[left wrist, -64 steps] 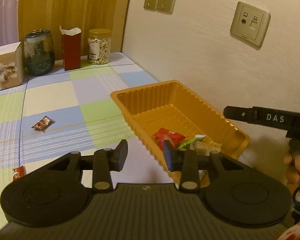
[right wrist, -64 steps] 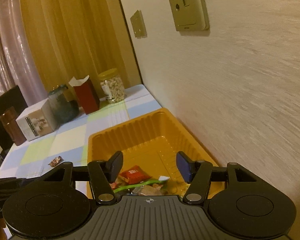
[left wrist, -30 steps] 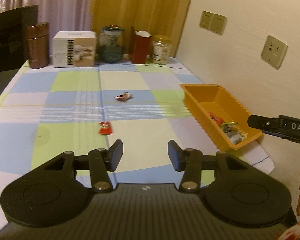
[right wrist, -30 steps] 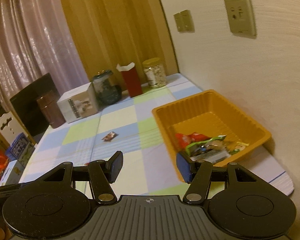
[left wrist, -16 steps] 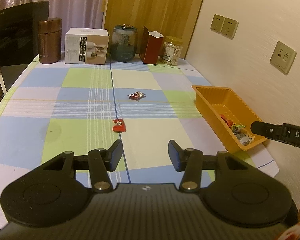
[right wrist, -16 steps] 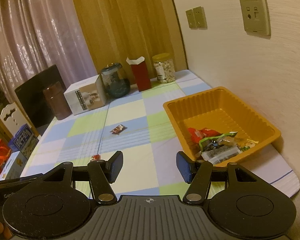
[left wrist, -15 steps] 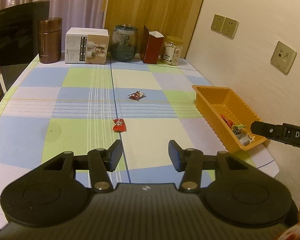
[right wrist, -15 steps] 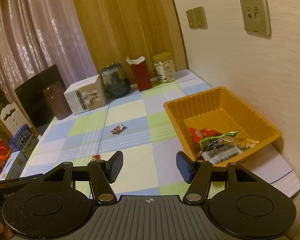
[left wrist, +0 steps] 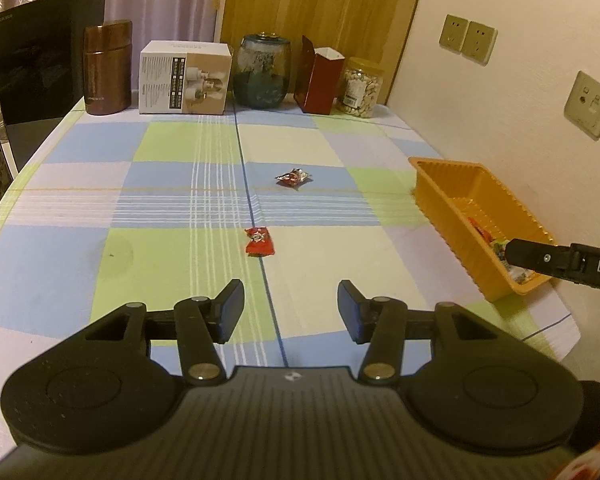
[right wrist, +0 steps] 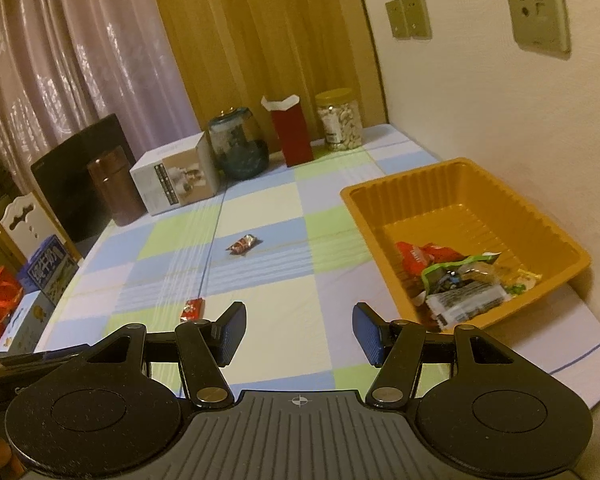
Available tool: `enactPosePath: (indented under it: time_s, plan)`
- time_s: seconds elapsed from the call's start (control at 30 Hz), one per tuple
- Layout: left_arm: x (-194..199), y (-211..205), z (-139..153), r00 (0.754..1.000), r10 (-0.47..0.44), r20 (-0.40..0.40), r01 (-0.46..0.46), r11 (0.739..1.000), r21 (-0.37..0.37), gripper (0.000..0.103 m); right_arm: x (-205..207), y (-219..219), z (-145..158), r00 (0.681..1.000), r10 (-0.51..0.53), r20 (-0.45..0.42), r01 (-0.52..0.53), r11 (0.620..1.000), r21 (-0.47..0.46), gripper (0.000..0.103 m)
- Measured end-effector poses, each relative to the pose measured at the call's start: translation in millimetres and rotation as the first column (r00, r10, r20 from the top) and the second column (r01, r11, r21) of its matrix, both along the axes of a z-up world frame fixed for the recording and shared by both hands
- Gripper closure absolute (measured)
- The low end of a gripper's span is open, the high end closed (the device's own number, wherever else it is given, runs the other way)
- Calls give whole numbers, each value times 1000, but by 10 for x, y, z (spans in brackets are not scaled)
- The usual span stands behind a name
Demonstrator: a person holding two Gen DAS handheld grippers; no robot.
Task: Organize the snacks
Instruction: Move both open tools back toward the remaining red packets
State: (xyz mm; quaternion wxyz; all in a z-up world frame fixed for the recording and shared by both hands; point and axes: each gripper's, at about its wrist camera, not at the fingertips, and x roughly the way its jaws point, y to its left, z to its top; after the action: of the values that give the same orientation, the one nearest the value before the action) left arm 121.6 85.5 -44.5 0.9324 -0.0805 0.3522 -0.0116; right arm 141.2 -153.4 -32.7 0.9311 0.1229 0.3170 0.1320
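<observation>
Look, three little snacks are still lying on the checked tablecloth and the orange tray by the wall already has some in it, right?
Not three: two. The right wrist view shows only a red packet and a darker wrapped snack on the tablecloth. The orange tray by the wall does hold several snacks.

Two red snacks [left wrist: 259, 241] outside filled orange tray [right wrist: 452, 184]

Orange tray [right wrist: 532, 216] holds wrappers; 2 snacks [right wrist: 242, 245] lie on the tablecloth [right wrist: 284, 320].

White "DA" on the right tongs [left wrist: 564, 264] (rest cut off)
</observation>
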Motion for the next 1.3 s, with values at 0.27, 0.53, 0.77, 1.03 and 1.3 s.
enactPosePath:
  time_s: [0.27,0.53,0.77,1.03,1.3]
  plan:
    - [319,93,-232,1000,-3,-30,4,999,32,56,324,129,-222,999,15,-30,-15,1000,-4,44]
    - [739,188,-475,999,-12,-36,13,999,41,56,741,272,-445,999,16,-30,-16,1000,-14,44]
    - [1079,215,-712,998,-39,-41,41,998,50,56,1070,414,-629,999,17,-39,-18,1000,-23,44]
    - [1359,172,-885,996,-75,-41,78,995,69,64,1352,544,-768,998,28,-59,-30,999,-35,44]
    - [1469,177,-975,995,-87,-57,92,992,81,76,1566,656,-788,998,36,-50,-39,998,-48,44]
